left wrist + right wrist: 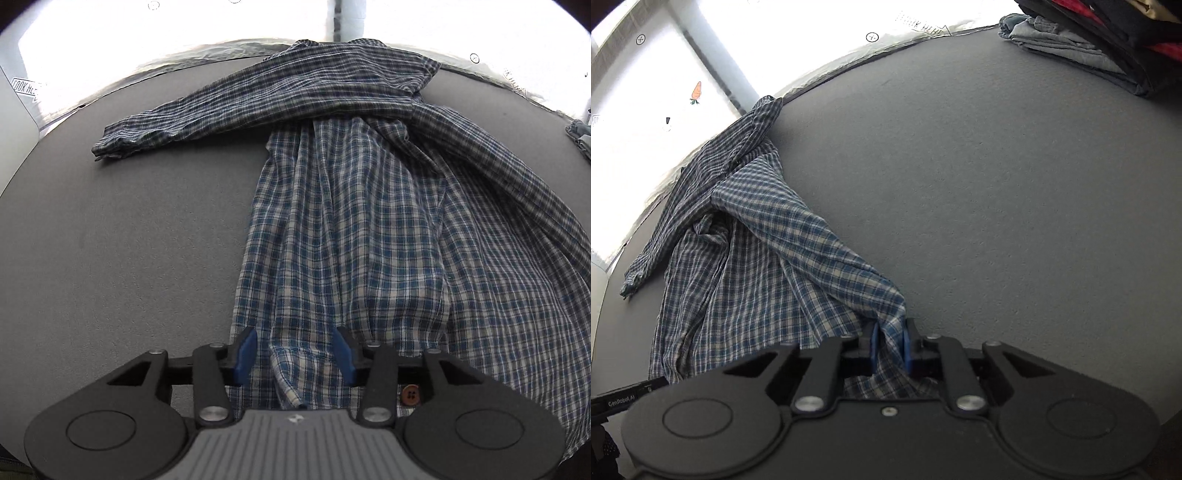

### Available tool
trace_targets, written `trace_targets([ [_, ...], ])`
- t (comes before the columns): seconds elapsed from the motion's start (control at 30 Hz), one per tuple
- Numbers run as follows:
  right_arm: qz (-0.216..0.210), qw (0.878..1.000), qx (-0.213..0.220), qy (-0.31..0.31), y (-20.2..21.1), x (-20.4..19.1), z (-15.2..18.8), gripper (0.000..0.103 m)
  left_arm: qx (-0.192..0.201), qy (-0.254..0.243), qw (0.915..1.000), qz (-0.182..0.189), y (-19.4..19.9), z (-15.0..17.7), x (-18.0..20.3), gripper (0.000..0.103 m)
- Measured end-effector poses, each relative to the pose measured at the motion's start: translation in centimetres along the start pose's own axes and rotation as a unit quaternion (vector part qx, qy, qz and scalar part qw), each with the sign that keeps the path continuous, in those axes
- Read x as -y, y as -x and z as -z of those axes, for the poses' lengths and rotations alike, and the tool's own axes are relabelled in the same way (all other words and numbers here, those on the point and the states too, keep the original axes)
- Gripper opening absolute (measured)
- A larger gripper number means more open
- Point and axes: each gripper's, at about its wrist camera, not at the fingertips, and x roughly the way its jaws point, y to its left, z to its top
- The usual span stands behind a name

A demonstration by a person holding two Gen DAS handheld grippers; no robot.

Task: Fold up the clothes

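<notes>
On the left side first: left tool [293, 354] spread wide at the bottom middle of its frame, blue pads either side of the plaid shirt [351, 221] hem, nothing pinched. Brown button [410, 396] peeking out just right of it, under the linkage. Shirt running straight away from that tool, long axis bottom to top of the frame, collar end near the far edge of the grey worktop [129, 240], one sleeve [221, 114] flung out toward the upper left.

Over to the right: right tool [890, 345] pressed together on a bunched corner of the shirt, cloth pulled up into a taut ridge toward the frame's middle left. Rest of the shirt heaped in the left half of that view. Stack of other clothes [1071, 40] upper right, well apart.

So probably: both tools at the near hem, the left one nearer the button edge, and the fold going lengthwise away from them. Can't tell how far along, though.
</notes>
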Motion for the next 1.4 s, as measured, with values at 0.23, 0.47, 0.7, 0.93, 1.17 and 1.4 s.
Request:
trace_targets([
  [0.23,-0.159,0.957,-0.005,-0.241,0.3,3.8,0.9,0.004,-0.008,0.011,0.9998,-0.015,-0.5,0.3,-0.4,0.063],
  [0.47,-0.168,0.953,-0.01,-0.252,1.5,2.7,1.5,0.004,-0.018,0.026,0.9994,-0.013,-0.8,0.2,-1.1,0.077],
  [0.7,-0.144,0.976,0.01,-0.164,4.1,-1.2,0.6,0.004,-0.024,0.016,0.9993,-0.024,-0.4,0.0,-0.2,0.076],
  [0.93,-0.149,0.972,0.004,-0.183,4.7,-1.7,1.5,0.004,-0.006,-0.026,0.9996,-0.008,1.7,-0.9,2.2,0.076],
  [1.17,-0.13,0.975,0.008,-0.181,5.3,-0.2,1.7,0.004,-0.002,-0.061,0.9957,0.07,2.5,-2.2,7.5,0.076],
  [1.4,-0.123,0.979,0.002,-0.161,4.9,0.6,0.7,0.004,0.0,-0.155,0.9806,0.12,1.4,-2.6,15.7,0.076],
])
